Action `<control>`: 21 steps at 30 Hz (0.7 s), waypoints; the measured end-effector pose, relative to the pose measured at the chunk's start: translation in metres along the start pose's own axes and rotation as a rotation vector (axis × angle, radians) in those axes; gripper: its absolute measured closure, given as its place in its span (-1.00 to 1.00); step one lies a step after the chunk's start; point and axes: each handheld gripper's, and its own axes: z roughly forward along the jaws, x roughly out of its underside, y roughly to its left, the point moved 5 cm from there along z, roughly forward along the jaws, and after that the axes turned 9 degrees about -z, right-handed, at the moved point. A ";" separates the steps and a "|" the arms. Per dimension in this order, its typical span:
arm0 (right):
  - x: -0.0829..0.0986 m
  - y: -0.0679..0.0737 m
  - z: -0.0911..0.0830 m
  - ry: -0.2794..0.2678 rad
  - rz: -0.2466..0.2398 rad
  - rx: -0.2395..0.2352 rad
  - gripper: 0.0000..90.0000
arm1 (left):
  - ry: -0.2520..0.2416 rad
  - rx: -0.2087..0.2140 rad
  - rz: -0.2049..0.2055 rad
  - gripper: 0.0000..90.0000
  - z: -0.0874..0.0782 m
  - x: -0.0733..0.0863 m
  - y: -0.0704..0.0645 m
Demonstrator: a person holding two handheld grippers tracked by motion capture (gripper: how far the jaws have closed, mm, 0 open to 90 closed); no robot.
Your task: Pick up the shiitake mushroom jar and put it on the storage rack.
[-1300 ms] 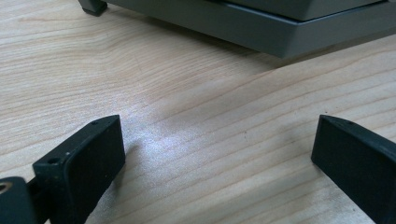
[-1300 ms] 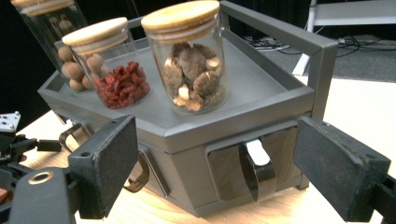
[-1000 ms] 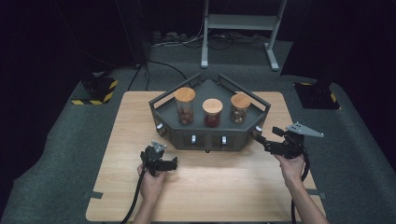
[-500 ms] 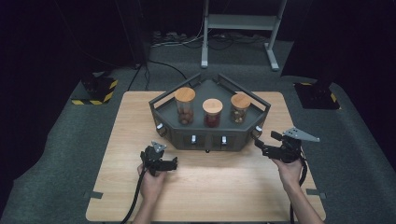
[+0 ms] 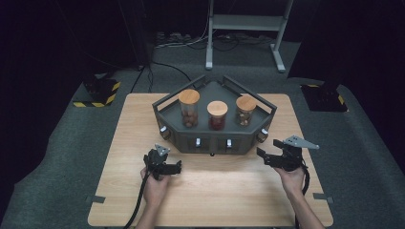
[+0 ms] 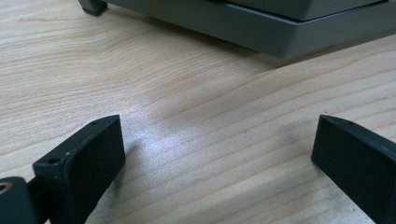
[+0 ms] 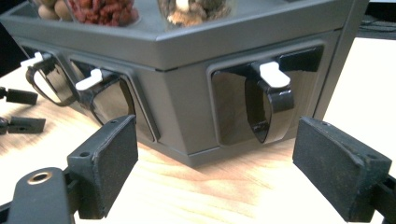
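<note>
The dark grey angled dispenser rack [image 5: 215,136] sits mid-table, its white-tabbed black scoop [image 7: 270,100] at the right corner. The right gripper [image 5: 265,156] has swung inward to face it — jaws wide, lined up for a grasp. The left gripper [image 5: 173,167] rests open.

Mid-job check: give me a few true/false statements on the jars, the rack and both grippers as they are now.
1. The rack holds three jars. True.
2. The left gripper grips a jar. False: it is open over bare table.
3. The right gripper is open. True.
4. The right gripper faces a white-tipped lever on the rack's front. True.
5. The jars have metal lids. False: the lids look wooden.
</note>
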 end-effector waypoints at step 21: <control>0.035 0.009 0.025 0.116 -0.033 0.027 -0.71 | 0.000 -0.001 0.000 -0.94 0.000 0.000 0.000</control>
